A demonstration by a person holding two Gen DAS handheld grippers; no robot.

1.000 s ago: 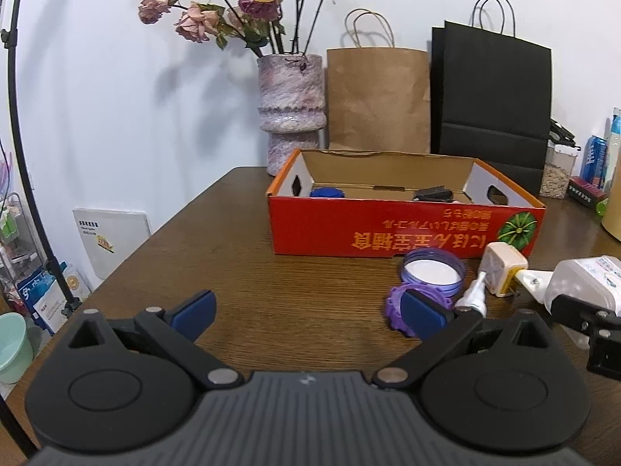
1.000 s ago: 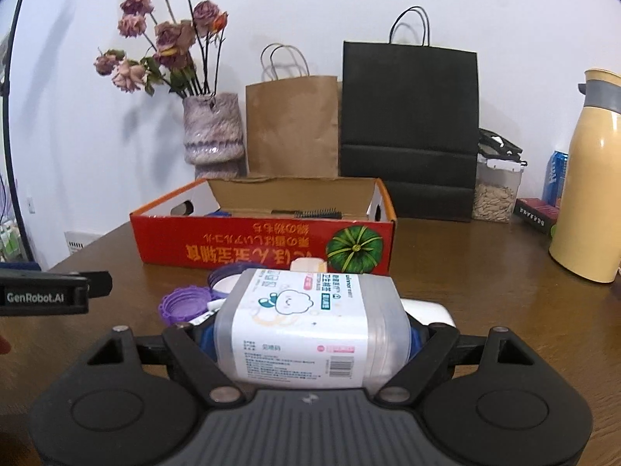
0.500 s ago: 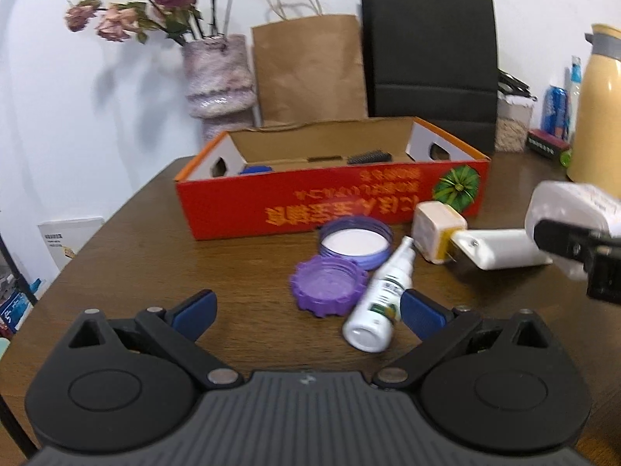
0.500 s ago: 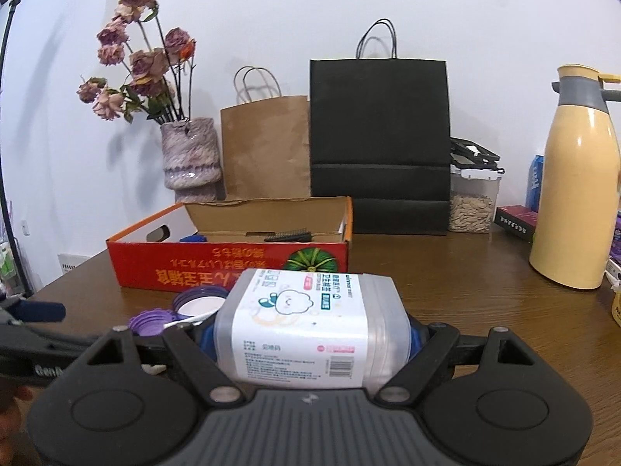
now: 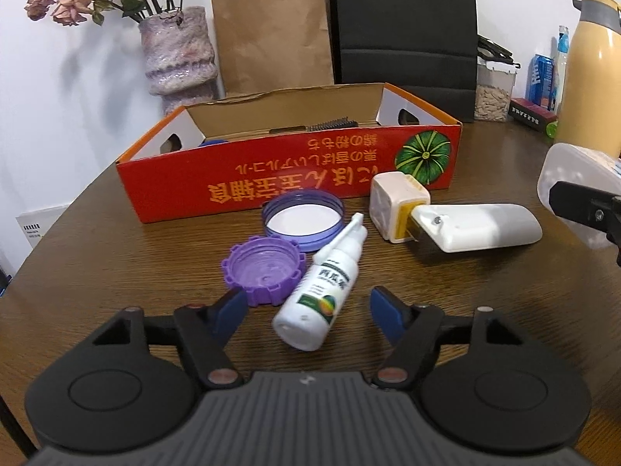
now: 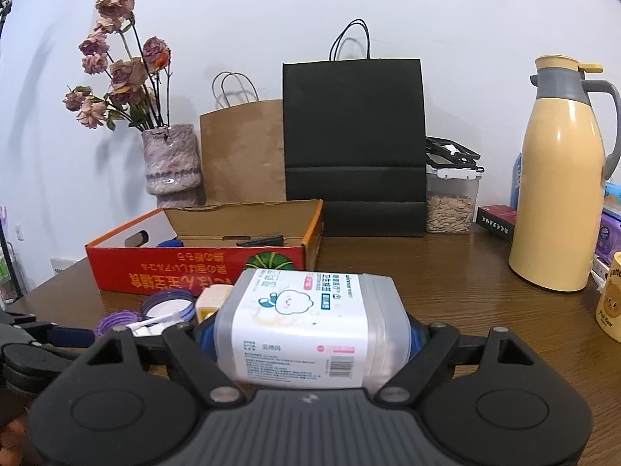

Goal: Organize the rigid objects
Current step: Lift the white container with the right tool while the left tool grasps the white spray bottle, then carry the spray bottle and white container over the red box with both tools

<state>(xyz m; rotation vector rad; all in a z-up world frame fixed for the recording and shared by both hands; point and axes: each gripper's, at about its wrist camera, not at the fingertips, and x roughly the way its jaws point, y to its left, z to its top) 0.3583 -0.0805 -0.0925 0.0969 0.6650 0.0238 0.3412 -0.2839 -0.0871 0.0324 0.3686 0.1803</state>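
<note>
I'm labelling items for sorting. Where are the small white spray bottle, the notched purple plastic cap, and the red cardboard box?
small white spray bottle [image 5: 324, 289], left wrist view, label.
notched purple plastic cap [image 5: 262, 268], left wrist view, inner floor.
red cardboard box [image 5: 271, 184], left wrist view, front wall.

White spray bottle [image 5: 323, 286] lying on table, nozzle away

The left gripper [image 5: 306, 306], low in its frame, has just been closing, jaws still apart with both pads free. The right gripper [image 6: 310, 336] sits clamped, pads pressing inward.
</note>
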